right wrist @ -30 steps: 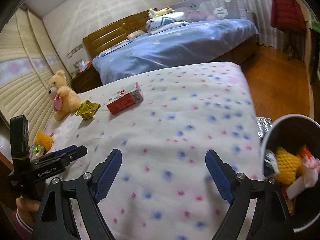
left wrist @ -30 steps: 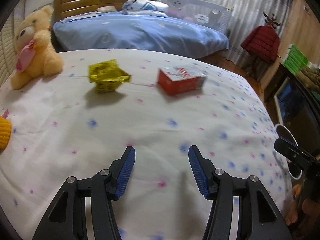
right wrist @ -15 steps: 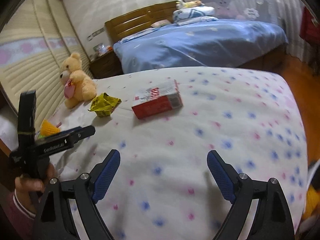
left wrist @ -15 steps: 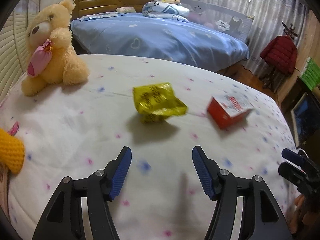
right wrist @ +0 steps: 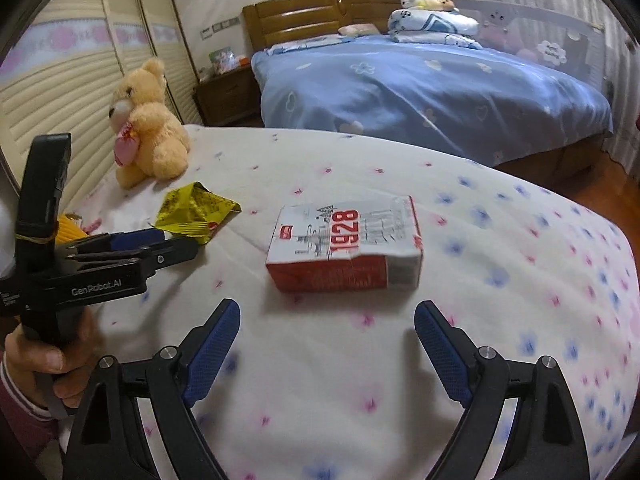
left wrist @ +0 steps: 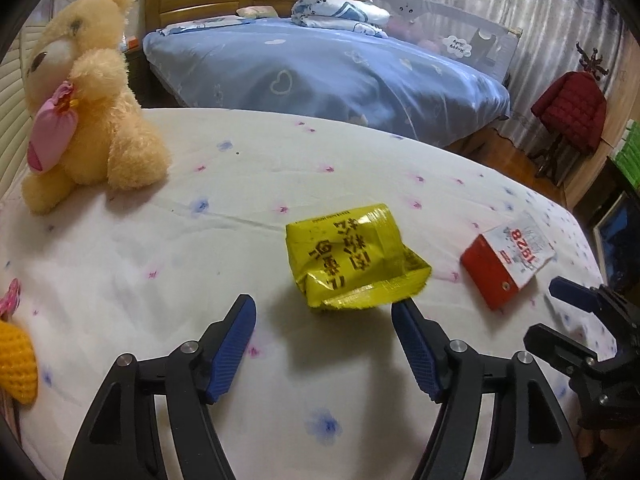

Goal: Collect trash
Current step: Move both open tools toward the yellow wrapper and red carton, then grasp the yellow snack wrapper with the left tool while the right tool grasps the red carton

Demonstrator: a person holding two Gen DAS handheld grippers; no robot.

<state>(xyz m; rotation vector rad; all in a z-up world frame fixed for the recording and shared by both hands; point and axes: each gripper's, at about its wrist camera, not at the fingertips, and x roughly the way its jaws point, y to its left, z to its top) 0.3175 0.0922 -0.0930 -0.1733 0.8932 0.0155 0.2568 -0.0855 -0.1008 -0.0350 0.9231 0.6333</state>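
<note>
- Both bits of trash sit on the white flower-print bed [left wrist: 120, 264]: crumpled yellow foil wrapper [left wrist: 352, 260], red-and-white cardboard box [right wrist: 346, 246] right of it.
- Left tongs [left wrist: 324, 344] are opening, empty, just short of the wrapper.
- Right tongs [right wrist: 328, 348] are spread, empty, short of the box.
- Nothing picked up yet.

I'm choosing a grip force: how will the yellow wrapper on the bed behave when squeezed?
The yellow wrapper is crumpled and puffed, so it will probably collapse between the pads, not resist. It looks like thin glossy foil, likely light and somewhat slippery. Its torn edge lifts off the bed sheet, which may give a pinch point.
</note>
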